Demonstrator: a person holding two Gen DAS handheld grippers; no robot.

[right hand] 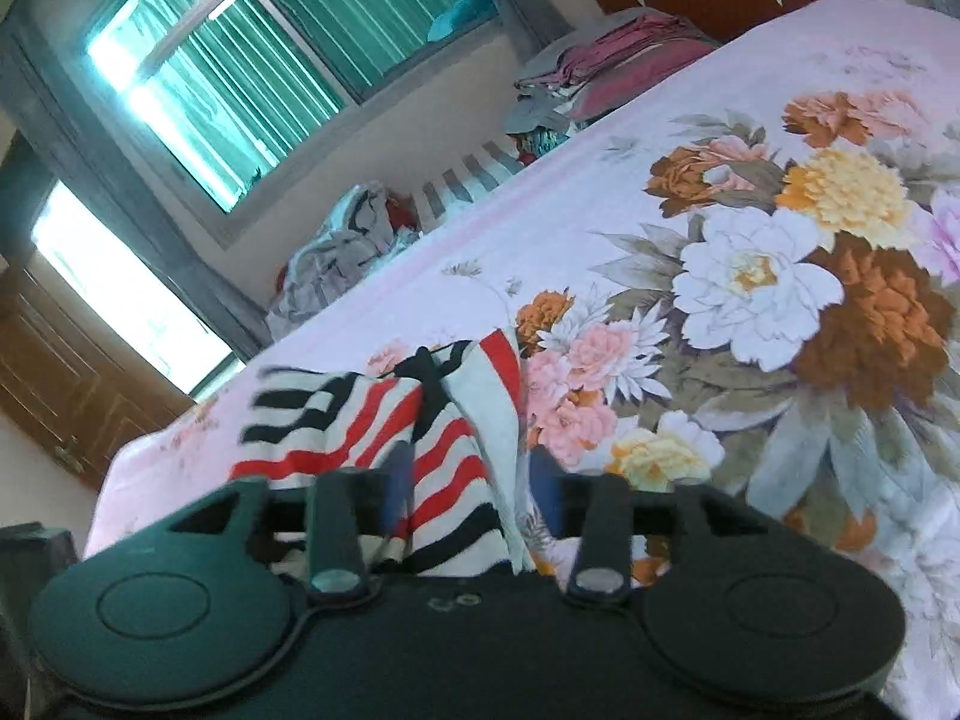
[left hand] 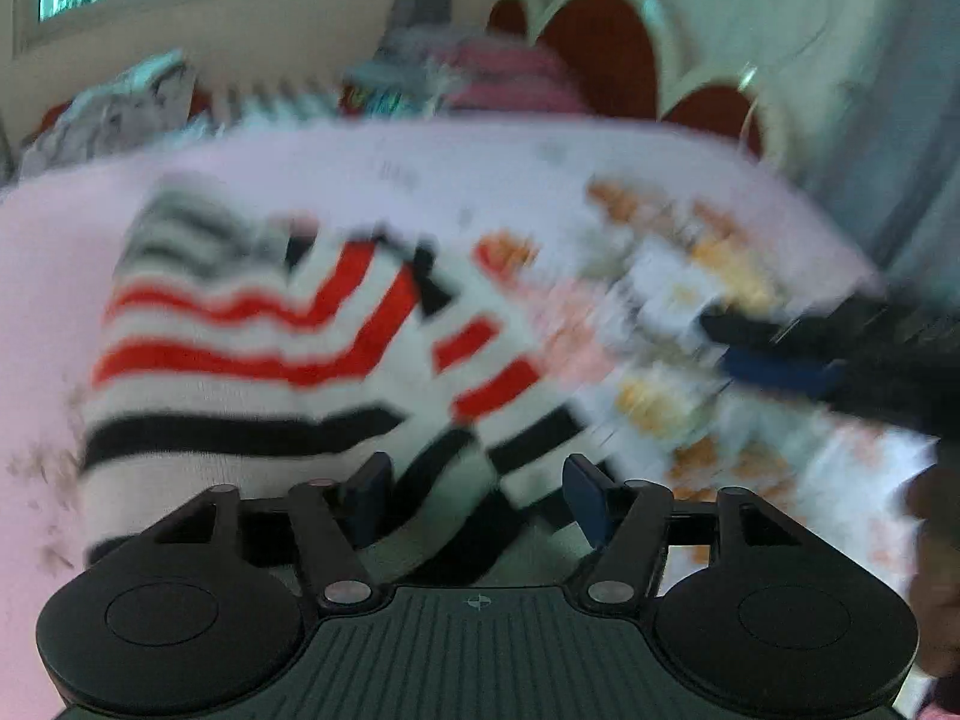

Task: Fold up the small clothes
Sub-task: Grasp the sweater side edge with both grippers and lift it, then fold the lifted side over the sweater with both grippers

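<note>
A small white garment with red and black stripes [left hand: 252,360] lies bunched on the pink flowered bedsheet [left hand: 480,180]. The left wrist view is blurred by motion. My left gripper [left hand: 474,498] is open, its blue-padded fingers apart with the garment's near edge between and under them. The right gripper [left hand: 774,348] shows at the right of that view, over the flower print. In the right wrist view the same garment [right hand: 420,438] lies just ahead; my right gripper [right hand: 474,492] is open, with striped cloth between its fingers.
The bedsheet [right hand: 600,210] spreads far to the right with its flower print [right hand: 780,276]. Heaps of other clothes [right hand: 336,258] and a pink folded pile [right hand: 612,54] lie along the bed's far edge. A red and cream headboard [left hand: 606,54] stands behind, a window [right hand: 240,72] beyond.
</note>
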